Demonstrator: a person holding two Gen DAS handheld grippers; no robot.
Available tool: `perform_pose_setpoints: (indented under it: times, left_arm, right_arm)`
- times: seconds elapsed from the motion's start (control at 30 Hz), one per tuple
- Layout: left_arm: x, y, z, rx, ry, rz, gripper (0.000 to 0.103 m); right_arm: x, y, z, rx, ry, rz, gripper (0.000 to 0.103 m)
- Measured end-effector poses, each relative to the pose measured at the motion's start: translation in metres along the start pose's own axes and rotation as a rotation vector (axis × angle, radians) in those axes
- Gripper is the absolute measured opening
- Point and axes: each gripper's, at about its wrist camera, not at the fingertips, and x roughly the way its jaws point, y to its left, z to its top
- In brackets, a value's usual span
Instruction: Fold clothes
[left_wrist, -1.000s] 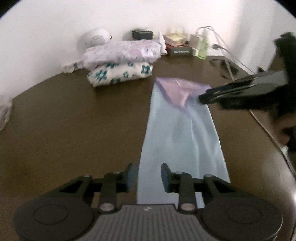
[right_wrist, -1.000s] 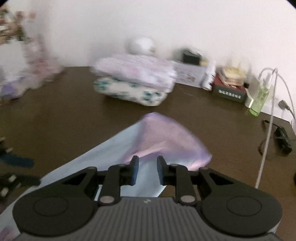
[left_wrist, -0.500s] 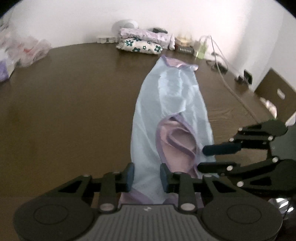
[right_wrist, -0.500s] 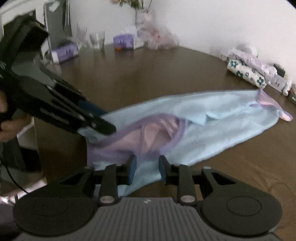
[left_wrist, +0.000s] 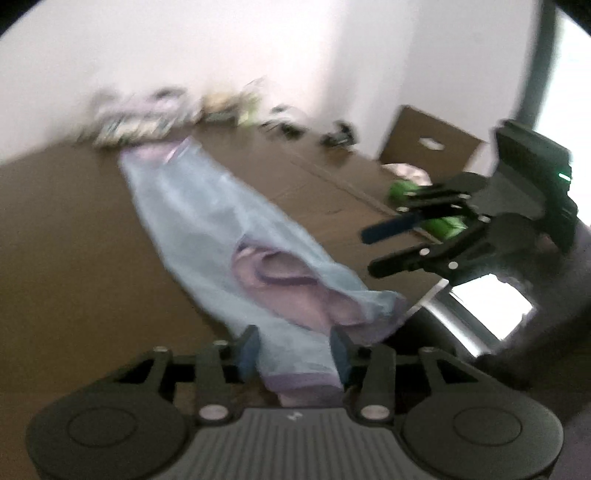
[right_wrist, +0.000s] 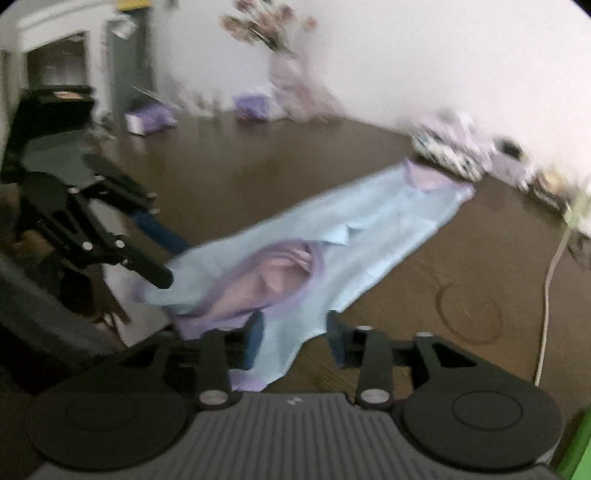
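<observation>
The light-blue garment lies lengthwise on the table, unfolded. Folded stack sits at far end. Left gripper and right gripper both released, grasping nothing.

Both views are blurred by motion. The folded clothes at the far wall (a pale smear only) have no readable pattern. The garment has its near hem hidden behind the right gripper body.
</observation>
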Motion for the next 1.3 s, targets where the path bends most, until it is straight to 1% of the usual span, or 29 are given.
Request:
perform_pose_setpoints:
  times: [0.03, 0.07, 0.13, 0.17, 0.23, 0.3, 0.37, 0.5, 0.57, 0.6, 0.63, 0.7, 0.73, 0.77, 0.8, 0.83, 0.87, 0.9, 0.97, 1.07, 1.13, 1.2, 1.23, 1.3]
  left_arm:
    - [0.0, -0.005, -0.001, 0.041, -0.01, -0.013, 0.054]
    - [-0.001, -0.009, -0.003, 0.084, -0.016, -0.02, 0.055]
    - [0.0, -0.021, -0.009, 0.195, -0.025, -0.001, 0.055]
    - [0.001, -0.026, -0.012, 0.253, -0.039, 0.015, 0.055]
    - [0.003, -0.032, -0.02, 0.358, -0.076, 0.074, 0.054]
    - [0.005, -0.04, -0.027, 0.445, -0.069, 0.115, 0.054]
    - [0.003, -0.041, -0.032, 0.493, -0.06, 0.09, 0.054]
    - [0.003, -0.044, -0.038, 0.572, -0.03, 0.04, 0.054]
    - [0.008, -0.045, -0.043, 0.61, -0.014, 0.043, 0.054]
    - [0.011, -0.045, -0.045, 0.622, -0.007, 0.05, 0.054]
    - [0.015, -0.044, -0.047, 0.623, 0.003, 0.056, 0.054]
    - [0.02, -0.042, -0.05, 0.626, 0.023, 0.063, 0.047]
    - [0.021, -0.042, -0.051, 0.631, 0.018, 0.074, 0.043]
    - [0.02, -0.042, -0.051, 0.634, 0.013, 0.078, 0.035]
    - [0.019, -0.043, -0.052, 0.637, 0.008, 0.083, 0.034]
    - [0.018, -0.042, -0.051, 0.635, 0.006, 0.081, 0.027]
    - [0.016, -0.041, -0.049, 0.618, 0.011, 0.065, 0.022]
    - [0.014, -0.039, -0.046, 0.597, 0.018, 0.05, 0.02]
    - [0.009, -0.036, -0.041, 0.564, 0.034, 0.023, 0.007]
    - [-0.002, -0.033, -0.029, 0.534, 0.041, -0.049, 0.005]
    - [-0.011, -0.025, -0.015, 0.514, 0.022, -0.113, 0.005]
    - [-0.016, -0.006, 0.008, 0.468, -0.001, -0.157, 0.005]
    - [-0.016, 0.006, 0.02, 0.443, -0.019, -0.164, 0.005]
    - [-0.009, 0.035, 0.05, 0.378, -0.042, -0.171, 0.005]
  right_arm:
    - [-0.001, 0.002, -0.002, -0.021, -0.002, 0.016, 0.044]
    - [0.0, 0.006, -0.003, -0.048, 0.005, 0.029, 0.044]
    - [0.004, 0.018, -0.005, -0.127, 0.007, 0.065, 0.044]
    - [0.006, 0.023, -0.007, -0.166, 0.007, 0.082, 0.046]
    - [0.009, 0.031, -0.01, -0.226, 0.005, 0.093, 0.05]
    - [0.012, 0.036, -0.013, -0.262, 0.014, 0.098, 0.05]
    - [0.013, 0.039, -0.015, -0.277, 0.022, 0.114, 0.05]
    - [0.021, 0.048, -0.02, -0.326, 0.033, 0.11, 0.049]
    - [0.024, 0.049, -0.023, -0.34, 0.043, 0.108, 0.038]
    - [0.024, 0.049, -0.024, -0.339, 0.037, 0.108, 0.03]
    - [0.023, 0.049, -0.024, -0.338, 0.032, 0.11, 0.025]
    - [0.022, 0.047, -0.024, -0.331, 0.031, 0.125, 0.017]
    - [0.02, 0.048, -0.024, -0.335, 0.031, 0.129, 0.01]
    - [0.019, 0.048, -0.024, -0.339, 0.034, 0.129, 0.007]
    - [0.018, 0.049, -0.024, -0.343, 0.036, 0.128, 0.007]
    - [0.016, 0.049, -0.024, -0.346, 0.039, 0.127, 0.007]
    - [0.015, 0.048, -0.024, -0.347, 0.044, 0.127, 0.007]
    - [0.014, 0.048, -0.024, -0.346, 0.049, 0.129, 0.007]
    - [0.01, 0.045, -0.021, -0.332, 0.053, 0.158, 0.007]
    - [0.001, 0.038, -0.015, -0.31, 0.054, 0.214, 0.007]
    - [-0.004, 0.032, -0.01, -0.294, 0.052, 0.248, 0.007]
    - [-0.008, 0.012, 0.007, -0.275, 0.032, 0.243, 0.007]
    - [-0.008, 0.001, 0.017, -0.267, 0.023, 0.238, 0.007]
    - [0.006, -0.026, 0.042, -0.267, 0.015, 0.214, 0.007]
